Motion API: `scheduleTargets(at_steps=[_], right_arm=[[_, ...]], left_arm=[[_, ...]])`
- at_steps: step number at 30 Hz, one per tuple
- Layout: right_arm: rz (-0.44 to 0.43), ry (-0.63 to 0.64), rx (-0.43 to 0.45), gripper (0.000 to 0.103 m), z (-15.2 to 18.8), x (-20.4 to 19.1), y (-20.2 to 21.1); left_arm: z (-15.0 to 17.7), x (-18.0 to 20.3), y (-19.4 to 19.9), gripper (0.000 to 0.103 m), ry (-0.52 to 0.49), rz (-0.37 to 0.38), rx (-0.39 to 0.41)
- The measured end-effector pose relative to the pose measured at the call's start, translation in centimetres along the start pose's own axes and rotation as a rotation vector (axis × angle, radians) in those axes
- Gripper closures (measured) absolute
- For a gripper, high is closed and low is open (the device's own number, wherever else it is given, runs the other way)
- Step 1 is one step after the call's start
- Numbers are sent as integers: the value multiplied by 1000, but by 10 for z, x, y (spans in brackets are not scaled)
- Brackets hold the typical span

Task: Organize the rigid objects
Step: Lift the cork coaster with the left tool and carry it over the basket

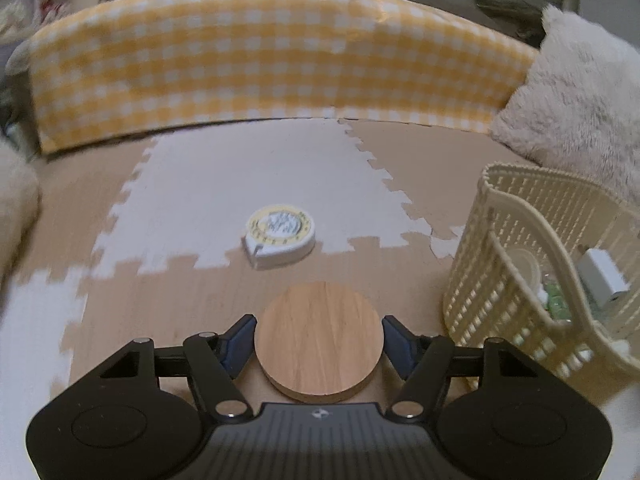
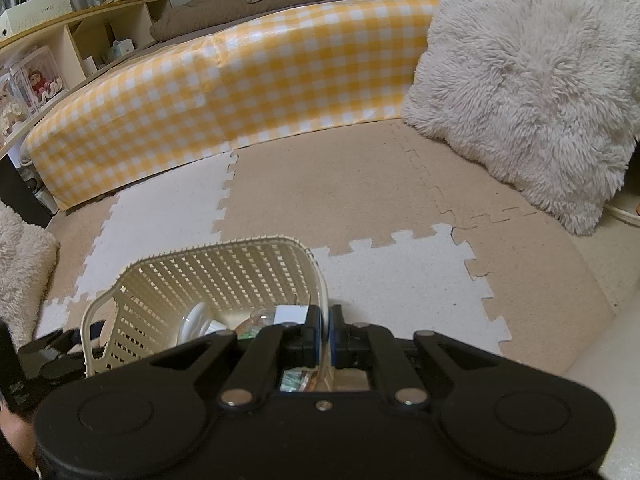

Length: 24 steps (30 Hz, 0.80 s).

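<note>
The left claw (image 1: 319, 336) is gripping the disc (image 1: 319, 340): both blue pads (image 1: 243, 340) are pressing on the rim at 9 and 3 o'clock, so the round slab is sitting squarely between them, its flat face turned up toward the camera. The disc looks like pale wood with straight grain and a cleanly cut edge, thick enough to give the pads a flat wall to bear on. It has no long axis, so the grip direction hardly matters.

The relation that counts is where the basket (image 1: 520, 280) lies from the claw: at about 2 o'clock, near, its open mouth facing up. The left hand is the nearer one for the disc, and a short swing that way, over the rim, is probably what the drop calls for. The basket is cream plastic lattice with a looped handle, already holding a white block and some small items.

At 12 o'clock, beyond the disc, a tape measure (image 1: 280, 236) is lying on the foam mat (image 1: 200, 184), white and round with a yellow dial.

The right claw (image 2: 328, 332) is clenched on the basket's near rim, steadying it.
</note>
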State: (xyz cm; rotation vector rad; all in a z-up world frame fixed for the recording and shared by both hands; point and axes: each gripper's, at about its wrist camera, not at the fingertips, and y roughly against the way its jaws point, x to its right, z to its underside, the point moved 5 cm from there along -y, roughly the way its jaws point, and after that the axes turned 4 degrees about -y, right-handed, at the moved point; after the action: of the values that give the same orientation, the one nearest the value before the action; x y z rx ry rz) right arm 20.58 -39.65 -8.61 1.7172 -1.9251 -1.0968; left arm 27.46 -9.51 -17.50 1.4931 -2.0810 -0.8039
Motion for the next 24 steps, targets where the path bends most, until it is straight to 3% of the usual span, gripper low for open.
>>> scheduleTargets(at_steps=[6,14,24], right_arm=[[0,0,0,98,0,0,0],[0,0,0,98,0,0,0],[-1,-1,0,98,0,0,0]], left_arm=[[14,-6,24,35,93,6,-11],[2,-6,69,35,176,6,97],[-47,43,120,35,141,148,243]])
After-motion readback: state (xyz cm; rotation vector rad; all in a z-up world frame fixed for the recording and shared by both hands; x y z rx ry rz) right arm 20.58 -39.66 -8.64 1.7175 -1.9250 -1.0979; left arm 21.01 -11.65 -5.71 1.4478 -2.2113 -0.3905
